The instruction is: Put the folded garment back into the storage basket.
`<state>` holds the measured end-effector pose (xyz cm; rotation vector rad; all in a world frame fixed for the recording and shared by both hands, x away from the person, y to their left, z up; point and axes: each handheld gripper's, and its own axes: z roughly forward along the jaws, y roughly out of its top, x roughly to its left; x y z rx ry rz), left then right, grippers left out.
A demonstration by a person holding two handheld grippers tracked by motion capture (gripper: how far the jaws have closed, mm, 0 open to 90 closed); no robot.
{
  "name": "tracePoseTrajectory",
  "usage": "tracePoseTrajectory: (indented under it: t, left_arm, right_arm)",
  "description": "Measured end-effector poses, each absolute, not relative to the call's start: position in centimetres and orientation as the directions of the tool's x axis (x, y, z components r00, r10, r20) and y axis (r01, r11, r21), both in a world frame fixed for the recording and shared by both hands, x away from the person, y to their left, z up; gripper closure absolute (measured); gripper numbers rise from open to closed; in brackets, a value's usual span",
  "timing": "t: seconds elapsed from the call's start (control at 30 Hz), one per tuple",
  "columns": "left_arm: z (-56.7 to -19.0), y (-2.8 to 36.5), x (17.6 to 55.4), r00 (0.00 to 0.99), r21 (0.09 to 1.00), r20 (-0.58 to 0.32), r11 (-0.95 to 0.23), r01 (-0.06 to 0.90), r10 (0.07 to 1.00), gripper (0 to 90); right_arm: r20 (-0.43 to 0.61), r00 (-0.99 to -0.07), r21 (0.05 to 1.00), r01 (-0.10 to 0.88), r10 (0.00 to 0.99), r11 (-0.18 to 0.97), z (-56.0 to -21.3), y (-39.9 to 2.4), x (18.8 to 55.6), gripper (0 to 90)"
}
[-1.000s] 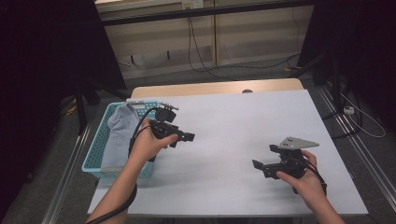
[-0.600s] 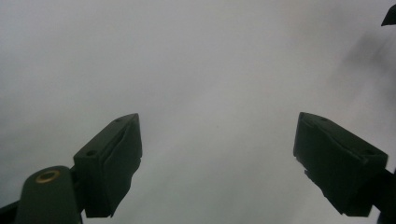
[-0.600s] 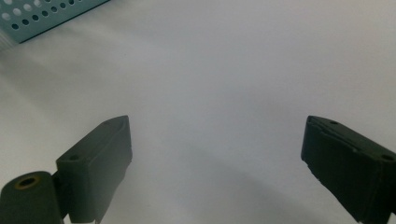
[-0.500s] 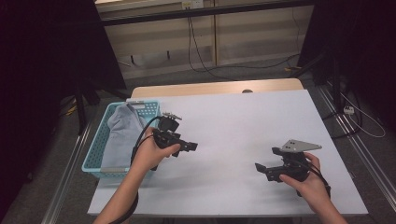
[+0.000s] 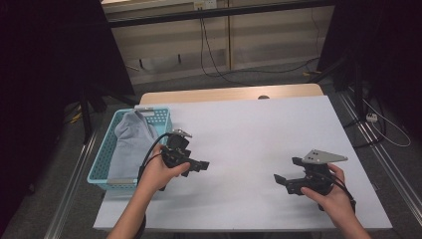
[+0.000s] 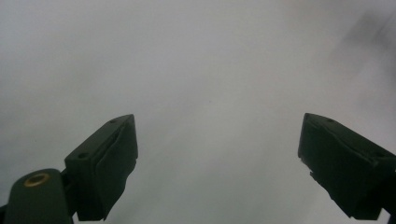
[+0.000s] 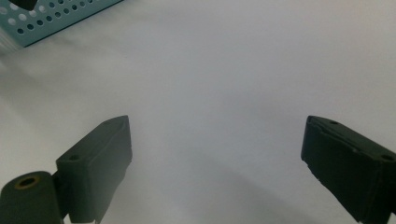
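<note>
My left gripper point(image 5: 198, 165) hovers low over the white table point(image 5: 249, 124), just right of the teal basket point(image 5: 102, 154), pointing right. In the left gripper view the left gripper point(image 6: 217, 158) has its jaws wide apart; they have just been opening, with nothing but bare table between them. A grey-blue cloth point(image 5: 130, 142) lies bunched in the basket. My right gripper point(image 5: 281, 181) sits near the table's front right, pointing left, open and empty. In the right gripper view the right gripper point(image 7: 215, 163) faces white table, with the basket's corner point(image 7: 56, 16) at the top left.
The table's wooden far edge point(image 5: 224, 93) meets a wall with hanging cables point(image 5: 209, 55). Metal rails point(image 5: 378, 154) run along the floor on both sides. Broad white tabletop lies between the two grippers.
My left hand has drawn back from the basket's cloth toward the near edge and sunk lower. The right hand has hardly shifted.
</note>
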<state>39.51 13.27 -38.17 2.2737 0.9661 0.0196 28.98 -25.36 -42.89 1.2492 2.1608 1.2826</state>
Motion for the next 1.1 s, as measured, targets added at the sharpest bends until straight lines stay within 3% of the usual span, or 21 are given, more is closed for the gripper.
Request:
tracePoseTrajectory:
  t: [0.3, 1.1]
  left_arm:
    - [-39.0, 14.4, 38.7, 0.708, 0.609, -0.295, -0.445, 0.657, 0.642, 10.2]
    - [-40.8, 15.7, 36.8, 0.707, 0.638, -0.315, -0.410, 0.652, 0.634, 9.0]
  right_arm:
    - [0.154, -0.552, 0.835, 0.516, 0.819, 0.191, -42.9, -25.7, 28.6, 8.5]
    - [0.161, -0.534, 0.830, 0.528, 0.830, 0.179, -43.1, -27.1, 28.3, 8.4]
